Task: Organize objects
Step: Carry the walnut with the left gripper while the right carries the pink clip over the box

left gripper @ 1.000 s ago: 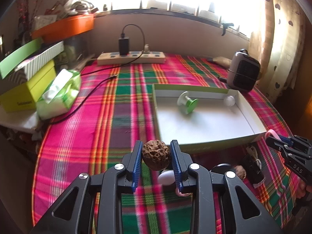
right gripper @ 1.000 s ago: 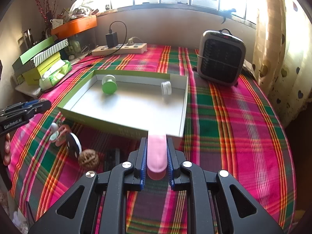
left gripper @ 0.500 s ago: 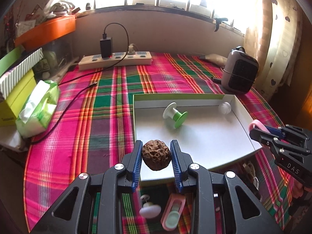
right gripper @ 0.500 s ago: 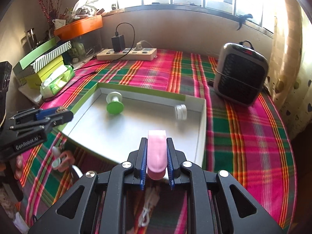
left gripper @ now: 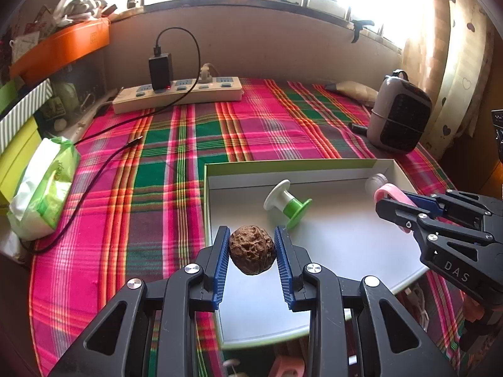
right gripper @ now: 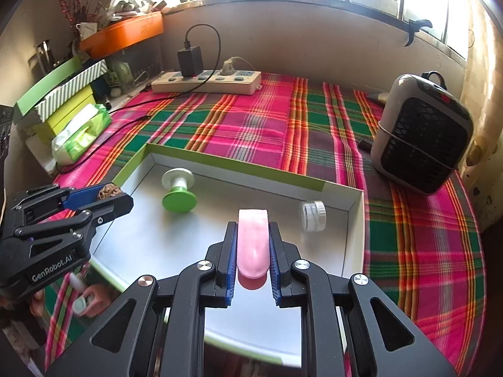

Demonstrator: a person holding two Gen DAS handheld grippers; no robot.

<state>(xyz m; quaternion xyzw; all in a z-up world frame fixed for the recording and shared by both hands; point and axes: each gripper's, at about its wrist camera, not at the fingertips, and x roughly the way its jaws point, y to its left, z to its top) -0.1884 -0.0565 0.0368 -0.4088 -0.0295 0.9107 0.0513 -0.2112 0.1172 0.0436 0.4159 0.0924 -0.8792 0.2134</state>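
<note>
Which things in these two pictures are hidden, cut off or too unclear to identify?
- Small items on the tablecloth in front of the tray: left wrist view, hidden by the left gripper holding the walnut.
- Pink object: right wrist view, lower end hidden between the right gripper fingers.
- Window: both views, overexposed.

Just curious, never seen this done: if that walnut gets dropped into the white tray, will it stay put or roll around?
The walnut, clamped in the left gripper, is roundish, so it would probably roll a little. Its bumpy shell should stop it soon. The tray's raised walls would likely keep it in.
</note>
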